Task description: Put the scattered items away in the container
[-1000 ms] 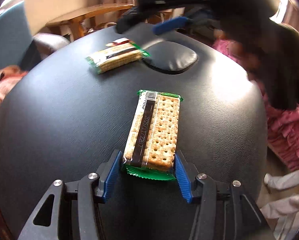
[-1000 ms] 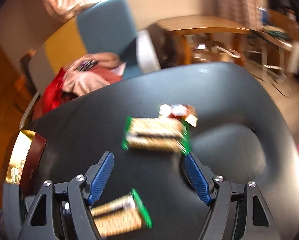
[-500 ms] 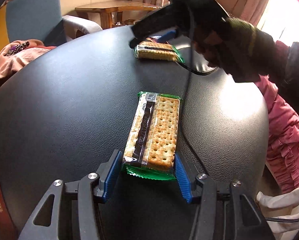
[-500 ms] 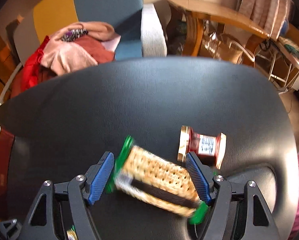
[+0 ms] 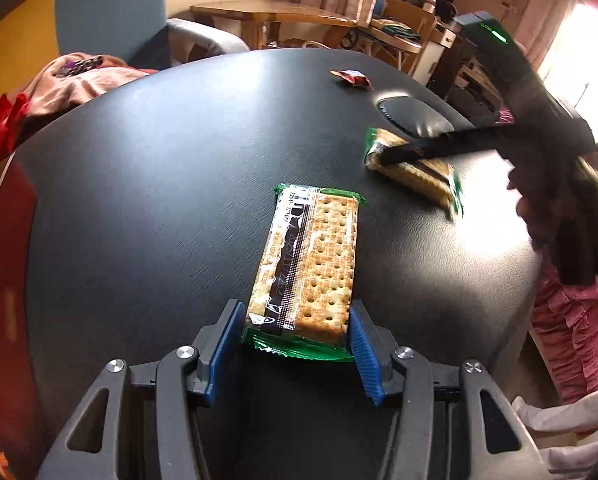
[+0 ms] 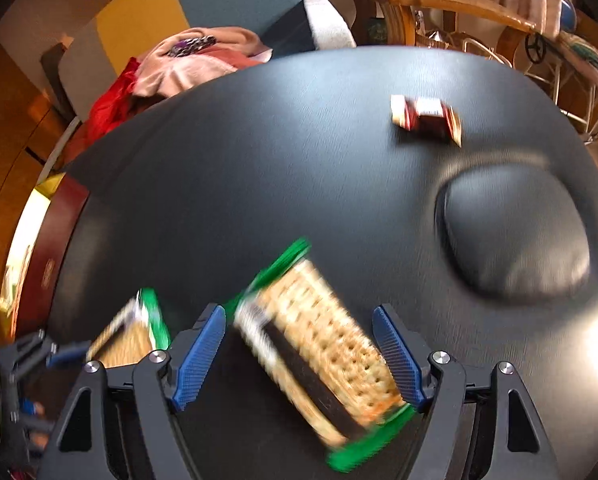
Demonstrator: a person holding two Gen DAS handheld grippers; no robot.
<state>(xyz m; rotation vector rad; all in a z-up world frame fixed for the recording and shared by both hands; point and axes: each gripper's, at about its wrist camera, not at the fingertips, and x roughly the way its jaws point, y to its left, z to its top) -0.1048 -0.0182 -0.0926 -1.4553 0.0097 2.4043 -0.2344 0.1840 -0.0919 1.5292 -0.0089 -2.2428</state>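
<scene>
My left gripper point(image 5: 297, 344) is shut on the near end of a green-edged cracker packet point(image 5: 307, 268), which sticks out forward over the black round table point(image 5: 159, 184). My right gripper point(image 6: 299, 350) holds a second cracker packet point(image 6: 319, 352) slanted between its fingers, blurred by motion. In the left wrist view that packet point(image 5: 415, 168) and the right gripper point(image 5: 383, 158) are at the right. The first packet shows at the lower left of the right wrist view point(image 6: 129, 334). A small red snack wrapper point(image 6: 427, 118) lies on the far side of the table. A dark red container point(image 6: 55, 256) is at the table's left edge.
A raised oval bump point(image 6: 515, 232) sits in the table top at the right. A blue armchair point(image 6: 243, 0) with pink and red clothes point(image 6: 187, 64) stands behind the table. A wooden table point(image 5: 267, 14) and shelves are further back.
My right gripper has come back toward me and to the right with the second cracker packet in it. The red wrapper stays where it lay. My left gripper keeps its packet.
</scene>
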